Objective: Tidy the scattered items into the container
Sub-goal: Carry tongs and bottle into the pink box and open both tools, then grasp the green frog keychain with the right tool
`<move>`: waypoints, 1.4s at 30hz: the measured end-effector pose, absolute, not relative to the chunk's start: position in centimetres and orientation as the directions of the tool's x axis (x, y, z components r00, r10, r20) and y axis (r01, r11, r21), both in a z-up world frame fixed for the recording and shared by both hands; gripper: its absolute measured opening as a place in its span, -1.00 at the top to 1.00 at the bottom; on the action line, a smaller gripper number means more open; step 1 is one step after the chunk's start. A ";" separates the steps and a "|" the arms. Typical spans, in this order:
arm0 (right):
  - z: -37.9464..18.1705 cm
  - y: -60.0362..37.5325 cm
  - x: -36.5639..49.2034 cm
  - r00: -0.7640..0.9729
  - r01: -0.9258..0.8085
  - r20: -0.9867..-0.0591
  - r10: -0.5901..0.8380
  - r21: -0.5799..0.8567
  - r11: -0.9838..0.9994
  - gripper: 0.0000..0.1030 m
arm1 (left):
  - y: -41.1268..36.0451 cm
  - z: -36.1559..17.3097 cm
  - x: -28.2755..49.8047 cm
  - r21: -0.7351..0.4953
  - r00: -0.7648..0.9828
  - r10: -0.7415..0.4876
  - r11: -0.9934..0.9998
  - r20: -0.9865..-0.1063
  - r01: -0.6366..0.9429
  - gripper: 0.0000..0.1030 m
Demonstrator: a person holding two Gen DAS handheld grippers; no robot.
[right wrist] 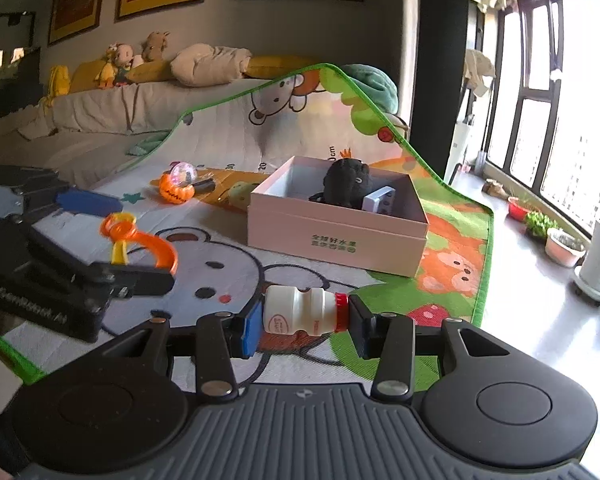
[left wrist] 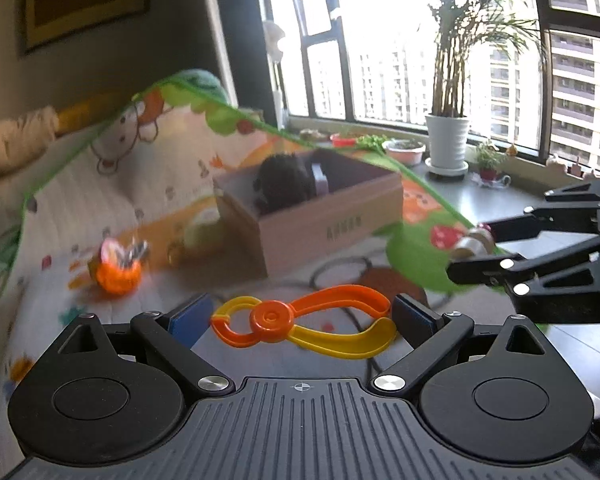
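Box [right wrist: 336,236] open; right gripper [right wrist: 303,320] clamps bottle [right wrist: 300,316].

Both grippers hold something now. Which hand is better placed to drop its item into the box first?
Probably right. The right gripper holds the small bottle, and the pink box lies almost straight ahead. The left gripper with the toy tongs sees it more to one side.

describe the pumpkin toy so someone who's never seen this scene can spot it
Start at the open pink cardboard box on the cartoon-bear play mat. Look past its left corner, toward the bed: the small orange pumpkin-shaped plastic toy sits on the mat, apart from the box. Unlike the pale yellow-green round toy beside the box, it is bright orange with a clear pinkish ball on top.
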State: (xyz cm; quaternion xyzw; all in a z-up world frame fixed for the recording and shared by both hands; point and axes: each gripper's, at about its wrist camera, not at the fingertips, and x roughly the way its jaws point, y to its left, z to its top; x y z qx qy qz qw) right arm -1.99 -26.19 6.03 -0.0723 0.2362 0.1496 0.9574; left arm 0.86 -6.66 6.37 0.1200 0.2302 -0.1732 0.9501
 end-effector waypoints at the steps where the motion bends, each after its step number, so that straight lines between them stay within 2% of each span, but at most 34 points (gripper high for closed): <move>1: 6.4 -26.4 -1.4 0.847 -0.317 -0.467 0.253 -0.063 0.946 0.16 | -7.0 6.6 1.6 0.159 0.838 -0.279 0.907 -0.470 0.391 -0.92; 5: 9.2 -28.0 2.5 0.874 -0.296 -0.411 0.260 -0.026 0.955 0.16 | -8.5 8.4 5.6 0.211 0.857 -0.314 0.881 -0.409 0.424 -0.92; 10: 13.7 -29.3 9.1 0.919 -0.245 -0.310 0.242 0.031 0.969 0.16 | -11.0 11.3 11.7 0.263 0.898 -0.353 0.869 -0.262 0.419 -0.93; 11: 14.3 -29.4 10.7 0.919 -0.236 -0.313 0.239 0.046 0.971 0.14 | -11.2 11.7 12.8 0.265 0.903 -0.363 0.869 -0.230 0.417 -0.93; 12: 14.8 -29.6 12.0 0.915 -0.234 -0.323 0.242 0.065 0.970 0.03 | -11.5 11.9 14.0 0.267 0.901 -0.373 0.865 -0.220 0.424 -0.96; 15: 15.4 -30.3 14.6 0.913 -0.207 -0.334 0.235 0.119 0.971 -0.14 | -11.2 11.5 17.0 0.236 0.886 -0.348 0.874 -0.308 0.425 -0.97; 18: 14.8 -30.9 14.6 0.923 -0.192 -0.314 0.222 0.122 0.974 -0.51 | -9.1 9.9 16.8 0.180 0.874 -0.322 0.897 -0.363 0.405 -0.98; 20: 13.9 -31.1 14.7 0.923 -0.179 -0.325 0.208 0.116 0.977 -0.59 | -7.7 8.6 16.0 0.156 0.863 -0.310 0.905 -0.399 0.396 -1.00; 25: 11.8 -30.0 15.4 0.893 -0.169 -0.407 0.190 0.087 0.982 -0.59 | -3.3 4.5 13.2 0.052 0.815 -0.270 0.938 -0.512 0.343 -1.00; 32: 11.2 -21.6 16.4 0.849 -0.315 -0.463 0.256 -0.054 0.947 -0.58 | 3.2 2.0 10.8 -0.088 0.820 -0.202 0.979 -0.535 0.184 -1.00; 33: 11.1 -19.9 16.4 0.832 -0.355 -0.481 0.277 -0.077 0.932 -0.46 | 3.9 1.8 10.5 -0.111 0.823 -0.201 0.980 -0.531 0.168 -1.00; 34: 11.1 -18.2 16.7 0.805 -0.401 -0.508 0.305 -0.089 0.912 -0.19 | 4.5 1.5 10.4 -0.128 0.827 -0.199 0.980 -0.526 0.154 -1.00; 36: 10.9 -14.5 17.6 0.727 -0.501 -0.586 0.357 -0.097 0.860 0.10 | 5.4 1.0 10.3 -0.161 0.830 -0.199 0.978 -0.521 0.133 -1.00; 38: 10.4 -11.4 18.4 0.677 -0.563 -0.637 0.367 -0.128 0.817 0.12 | 5.9 1.1 9.9 -0.204 0.835 -0.221 0.970 -0.504 0.133 -1.00; 42: 8.1 -5.8 20.2 0.652 -0.631 -0.708 0.269 -0.311 0.710 0.07 | 6.5 0.9 10.2 -0.263 0.827 -0.261 0.954 -0.497 0.143 -1.00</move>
